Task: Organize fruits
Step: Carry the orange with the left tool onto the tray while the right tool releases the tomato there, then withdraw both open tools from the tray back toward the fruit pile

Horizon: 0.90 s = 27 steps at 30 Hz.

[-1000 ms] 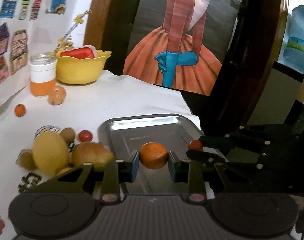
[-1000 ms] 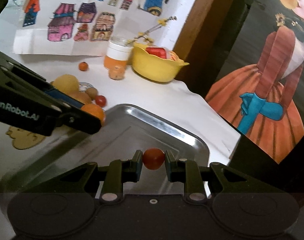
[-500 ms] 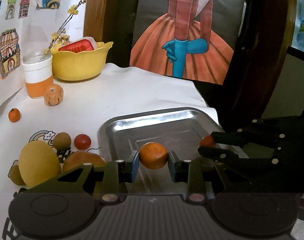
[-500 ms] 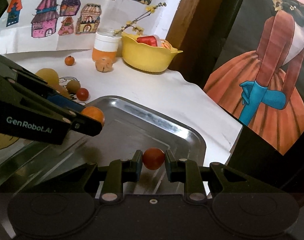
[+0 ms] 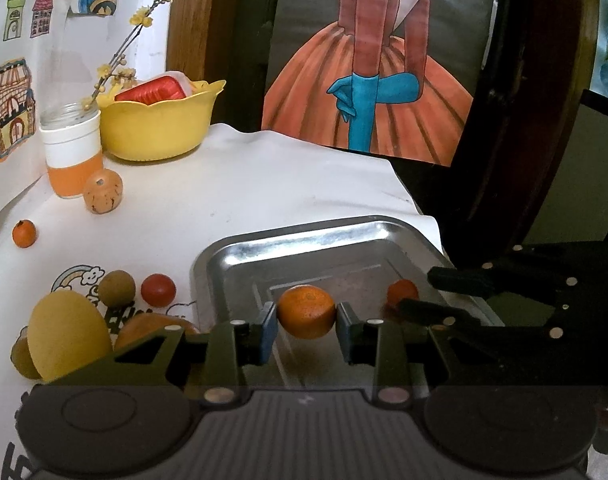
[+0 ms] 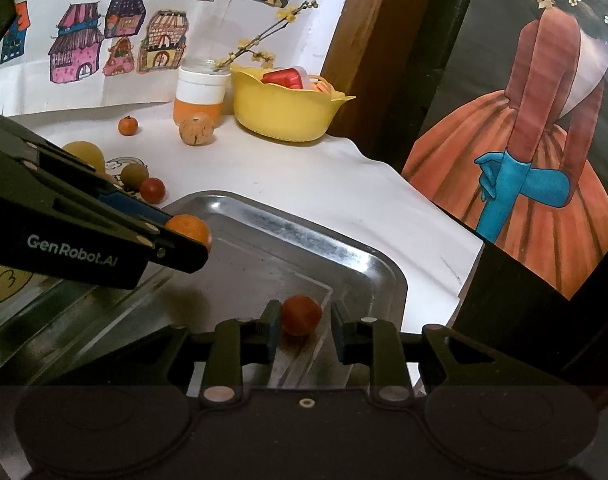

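Left wrist view showed the left hand-held gripper [image 5: 306, 321] closed on a small orange [image 5: 306, 311], its blue pads pressed to either side, carrying it just above the near part of a metal tray [image 5: 304, 236], apparently so it could be set down there. From the right wrist view, the right hand-held gripper [image 6: 301, 326] stood with jaws parted around a little red tomato [image 6: 301, 315]; gaps showed on both sides, so the tomato seemed to lie loose on the tray floor near its right corner, likely just delivered. Left on the white-covered worktop [image 5: 264, 184] were one red tomato [image 5: 158, 289], one brownish-green round fruit [image 5: 116, 288], one large yellow fruit [image 5: 68, 334], one tiny orange [image 5: 24, 233] and one tan speckled fruit [image 5: 103, 191]; others at the pile's edge were partly hidden. One yellow bowl [image 5: 160, 124] and one jar [image 5: 71, 152] stood at the back, apparently out of play.
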### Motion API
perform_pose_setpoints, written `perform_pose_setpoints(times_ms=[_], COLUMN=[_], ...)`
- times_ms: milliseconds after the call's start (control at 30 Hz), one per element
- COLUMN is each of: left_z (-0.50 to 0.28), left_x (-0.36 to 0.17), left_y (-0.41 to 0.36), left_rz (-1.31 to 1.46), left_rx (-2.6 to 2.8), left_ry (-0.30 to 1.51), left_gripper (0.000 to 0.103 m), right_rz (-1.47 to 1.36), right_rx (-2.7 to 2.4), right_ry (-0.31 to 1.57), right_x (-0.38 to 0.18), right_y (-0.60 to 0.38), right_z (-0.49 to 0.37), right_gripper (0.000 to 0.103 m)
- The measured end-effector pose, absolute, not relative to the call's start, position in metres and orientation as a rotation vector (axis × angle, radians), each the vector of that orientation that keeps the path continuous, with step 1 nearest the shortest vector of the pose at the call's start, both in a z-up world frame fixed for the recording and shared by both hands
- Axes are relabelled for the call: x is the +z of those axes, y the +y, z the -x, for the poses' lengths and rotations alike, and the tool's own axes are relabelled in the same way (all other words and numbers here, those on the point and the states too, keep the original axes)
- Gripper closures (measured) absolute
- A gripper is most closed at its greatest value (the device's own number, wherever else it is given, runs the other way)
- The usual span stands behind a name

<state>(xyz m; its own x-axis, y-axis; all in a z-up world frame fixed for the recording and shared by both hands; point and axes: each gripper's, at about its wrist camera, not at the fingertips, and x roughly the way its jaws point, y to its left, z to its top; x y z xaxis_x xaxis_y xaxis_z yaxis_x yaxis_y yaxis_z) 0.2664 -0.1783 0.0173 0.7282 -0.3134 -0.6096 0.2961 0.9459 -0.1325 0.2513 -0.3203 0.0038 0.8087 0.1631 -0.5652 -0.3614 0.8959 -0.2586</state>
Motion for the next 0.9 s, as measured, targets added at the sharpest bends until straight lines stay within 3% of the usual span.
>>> perform_pose_setpoints(times_ms=[100,233,367,433,667,900], left_z=[-0.264,-0.258,-0.250,-0.245,-0.225,-0.197], left_x=[0.021,0.028,0.037,0.043,0.061,0.077], left_y=[-0.175,-0.171,-0.167,-0.164,-0.144,-0.114], left_rz=[0.042,0.062,0.077,0.087,0.127,0.162], left_rx=[-0.332,-0.327,-0.321,-0.313,-0.279,-0.221], left_ry=[0.661,0.634,0.598,0.581,0.515,0.434], left_gripper=[0.064,0.044,0.036,0.026,0.005,0.000], right_rz=[0.359,0.346,0.334,0.331,0.309,0.270], right_rx=[0.280,0.263,0.246,0.238,0.215,0.230], right_ry=[0.553,0.534,0.503,0.486,0.405,0.351], right_x=[0.007,0.013,0.022,0.027,0.048,0.065], right_y=[-0.322,-0.325,-0.326,-0.327,-0.326,-0.319], right_z=[-0.247,-0.240,-0.230,-0.223,-0.197,-0.166], right_gripper=[0.063,0.052,0.037,0.031,0.004,0.001])
